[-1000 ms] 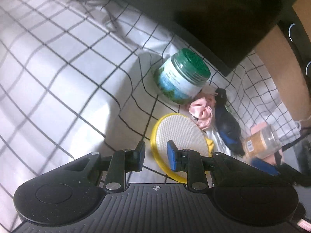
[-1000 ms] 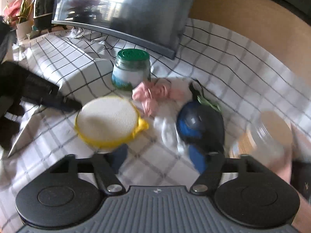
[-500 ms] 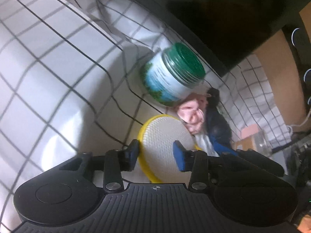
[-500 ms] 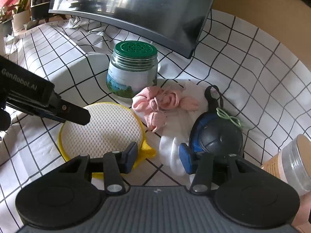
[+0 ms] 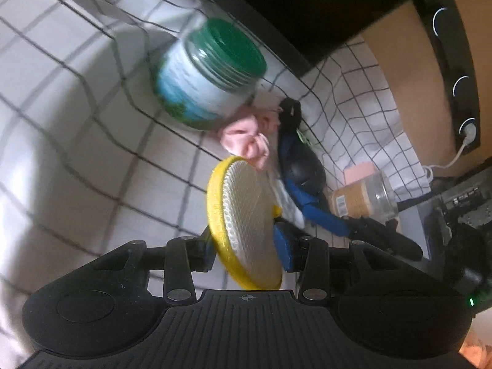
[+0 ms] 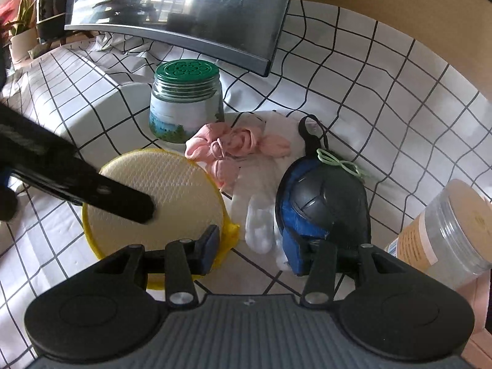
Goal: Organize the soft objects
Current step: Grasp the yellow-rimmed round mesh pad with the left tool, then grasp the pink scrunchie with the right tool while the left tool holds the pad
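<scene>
A round yellow-rimmed mesh pad (image 5: pixel 246 215) lies on the checked cloth (image 6: pixel 353 70). My left gripper (image 5: pixel 246 246) straddles its near edge, jaws apart, and no dent shows in the pad. One of its fingers (image 6: pixel 123 200) lies over the pad's top face. A pink scrunched cloth (image 6: pixel 233 147), a white glove (image 6: pixel 258 215) and a blue-and-black padded guard (image 6: pixel 326 196) lie to the right of the pad. My right gripper (image 6: pixel 256 250) hangs open low over the glove's fingers. Its left finger is over the pad's yellow tab, and its right one is by the guard's blue strap.
A green-lidded glass jar (image 6: pixel 187 101) stands behind the pad and pink cloth. A clear jar with a tan lid (image 6: pixel 446 230) stands at the right edge. A dark monitor (image 6: pixel 184 9) closes off the back, with potted plants (image 6: pixel 21 21) at the far left.
My left gripper's jaws widened and it pushed forward, so the yellow pad now sits between its fingers. My right gripper narrowed a little and came down closer to the glove and guard.
</scene>
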The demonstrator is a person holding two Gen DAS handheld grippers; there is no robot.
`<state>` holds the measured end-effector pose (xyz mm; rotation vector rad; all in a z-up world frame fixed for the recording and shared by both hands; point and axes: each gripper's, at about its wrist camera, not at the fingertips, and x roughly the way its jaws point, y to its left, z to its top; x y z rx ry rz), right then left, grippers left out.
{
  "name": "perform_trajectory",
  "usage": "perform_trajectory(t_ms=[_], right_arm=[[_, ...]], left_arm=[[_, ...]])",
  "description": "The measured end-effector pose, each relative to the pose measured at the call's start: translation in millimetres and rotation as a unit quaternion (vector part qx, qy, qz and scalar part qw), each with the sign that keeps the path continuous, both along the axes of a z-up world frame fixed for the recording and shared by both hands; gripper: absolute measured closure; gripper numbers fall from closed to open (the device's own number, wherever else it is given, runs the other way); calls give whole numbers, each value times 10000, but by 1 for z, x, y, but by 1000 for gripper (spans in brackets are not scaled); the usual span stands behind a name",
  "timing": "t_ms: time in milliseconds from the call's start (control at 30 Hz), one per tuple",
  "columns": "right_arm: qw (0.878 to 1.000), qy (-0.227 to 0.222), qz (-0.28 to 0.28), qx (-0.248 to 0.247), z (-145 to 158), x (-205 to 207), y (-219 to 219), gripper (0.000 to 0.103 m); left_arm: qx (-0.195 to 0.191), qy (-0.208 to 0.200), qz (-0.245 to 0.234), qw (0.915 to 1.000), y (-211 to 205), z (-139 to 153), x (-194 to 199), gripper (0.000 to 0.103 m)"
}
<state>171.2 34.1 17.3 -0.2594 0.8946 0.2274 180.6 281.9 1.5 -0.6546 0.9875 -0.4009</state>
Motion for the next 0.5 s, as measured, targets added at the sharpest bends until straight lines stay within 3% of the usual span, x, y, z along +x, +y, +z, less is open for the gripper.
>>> perform_trajectory(t_ms=[100, 167, 333, 500], right_arm=[[10000, -1, 35, -33, -2, -3, -1, 56], [10000, 18, 43, -25, -1, -5, -3, 56], [10000, 47, 47, 30, 1, -12, -10, 56], [9997, -188, 45, 125, 18, -20, -19, 56]], left_arm=[[63, -48, 86, 9999, -17, -1, 8, 66], [79, -20, 162, 9998, -26, -4, 13, 83], [-65, -247, 457, 9986, -25, 2, 6, 85], [252, -736, 596, 9952, -24, 20, -13, 85]])
